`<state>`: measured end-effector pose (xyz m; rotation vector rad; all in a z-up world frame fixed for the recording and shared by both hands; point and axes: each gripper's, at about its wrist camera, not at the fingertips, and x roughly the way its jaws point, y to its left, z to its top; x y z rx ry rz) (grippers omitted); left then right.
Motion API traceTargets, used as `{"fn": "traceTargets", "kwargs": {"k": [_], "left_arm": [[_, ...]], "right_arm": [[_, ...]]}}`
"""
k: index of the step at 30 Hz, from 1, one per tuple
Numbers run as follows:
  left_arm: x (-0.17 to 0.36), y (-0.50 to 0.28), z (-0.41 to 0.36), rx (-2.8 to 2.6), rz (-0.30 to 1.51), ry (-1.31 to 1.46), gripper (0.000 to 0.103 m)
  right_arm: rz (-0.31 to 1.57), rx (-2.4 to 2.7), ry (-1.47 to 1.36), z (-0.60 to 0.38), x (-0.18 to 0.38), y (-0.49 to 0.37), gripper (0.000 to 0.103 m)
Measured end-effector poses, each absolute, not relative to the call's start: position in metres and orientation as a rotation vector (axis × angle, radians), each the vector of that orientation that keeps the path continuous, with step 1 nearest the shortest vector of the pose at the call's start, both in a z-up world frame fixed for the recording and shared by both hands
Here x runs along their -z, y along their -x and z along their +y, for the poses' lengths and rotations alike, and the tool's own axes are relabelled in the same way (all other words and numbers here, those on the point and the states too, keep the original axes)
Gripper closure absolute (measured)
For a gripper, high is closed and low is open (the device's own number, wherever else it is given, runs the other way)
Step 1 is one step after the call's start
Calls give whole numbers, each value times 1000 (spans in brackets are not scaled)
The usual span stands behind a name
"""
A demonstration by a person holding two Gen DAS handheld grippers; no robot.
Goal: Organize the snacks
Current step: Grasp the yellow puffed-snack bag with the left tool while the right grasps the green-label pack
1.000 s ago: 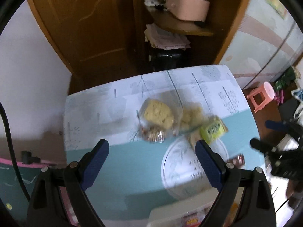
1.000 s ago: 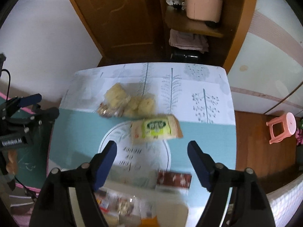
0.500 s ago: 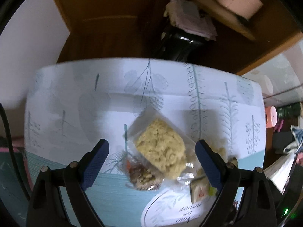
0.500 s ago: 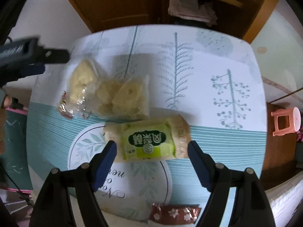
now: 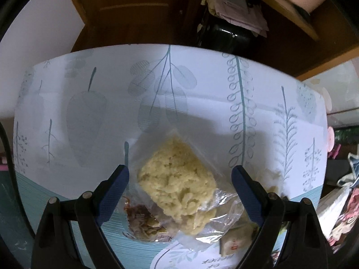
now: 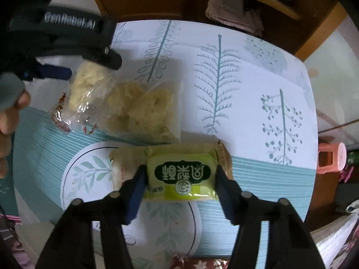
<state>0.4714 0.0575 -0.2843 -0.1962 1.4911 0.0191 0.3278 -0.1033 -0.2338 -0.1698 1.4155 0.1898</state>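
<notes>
Vinyl tablecloth (image 6: 258, 103), white with teal tree and leaf prints, teal striped band along the near side, covering the table. Printed round plate motif (image 6: 89, 179) on the teal band.

Clear bag of pale yellow crumbly snack (image 5: 177, 186) lying on the cloth at the white/teal border, straddled by the left gripper (image 5: 179, 192). Jaws spread wide, blue pads (image 5: 114, 190) standing on either side of the bag with gaps showing; no pressing visible. Gripper pointing downward at the table.

Second clear bag of pale chips (image 6: 145, 112) lying just right of the first, touching or overlapping it at the edge; which one, not discernible.

Green-labelled snack packet (image 6: 181, 174), tan wrapper ends, lying across the plate motif's upper right rim, just below the chip bag. Right gripper (image 6: 179, 179) over it, jaws just closed inward, blue pads (image 6: 136, 188) pressed against both short sides of the green label; packet pinched, apparently resting on the cloth.

Small crinkled packet with red-brown print (image 5: 145, 222) tucked under the lower left corner of the crumbly bag.

Dark red patterned wrapper (image 6: 202, 263) at the bottom edge of the right wrist view, partly cut off.

Fingers of a hand (image 6: 9, 112) at the left edge of the right wrist view, behind the left gripper body.
</notes>
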Motion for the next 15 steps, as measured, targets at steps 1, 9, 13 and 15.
{"fn": "traceTargets", "kwargs": {"k": [1,9,13,15], "left_arm": [[285,-469,56,-20,1494,180,12],[267,-449,50,39,1448,95,53],[245,-438,54,36,1412,83,62],[232,-432,55,34,1386,73,63]], "right_arm": [[1417,-191,149,-106,233,-326,49],[1409,-194,54,-125,219,-310,50],[1388,-206,22,-130,204,-301,50],[1368,-216,15,-131,191,-293,50]]}}
